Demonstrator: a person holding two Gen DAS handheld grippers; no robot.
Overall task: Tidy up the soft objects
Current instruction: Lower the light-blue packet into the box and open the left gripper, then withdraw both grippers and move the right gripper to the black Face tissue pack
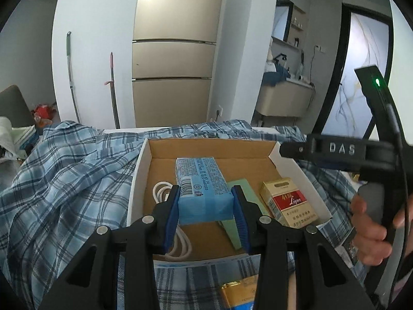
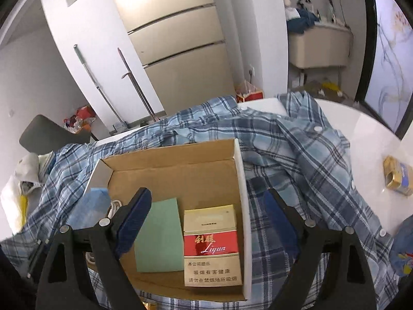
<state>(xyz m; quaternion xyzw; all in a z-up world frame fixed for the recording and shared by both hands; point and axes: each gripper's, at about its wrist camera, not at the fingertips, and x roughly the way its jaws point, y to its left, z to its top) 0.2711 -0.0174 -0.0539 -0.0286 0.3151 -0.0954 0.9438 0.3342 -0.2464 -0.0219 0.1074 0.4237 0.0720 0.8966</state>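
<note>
Your left gripper (image 1: 206,201) holds the blue tissue pack (image 1: 202,188) — jaws pressed on its two sides — above the open cardboard box (image 1: 144,155), which rests on the plaid shirt (image 1: 64,168) spread over the desk (image 2: 374,134). A white cable (image 1: 161,191), a green card (image 2: 158,235) and a cigarette pack (image 2: 210,245) already lie inside. The step in hand appears to be placement: lower the pack onto bare box floor, then release. Your right gripper (image 2: 206,222) stands with jaws wide open and empty over the box's right wall — next, it likely needs a fresh target, perhaps the shirt.
</note>
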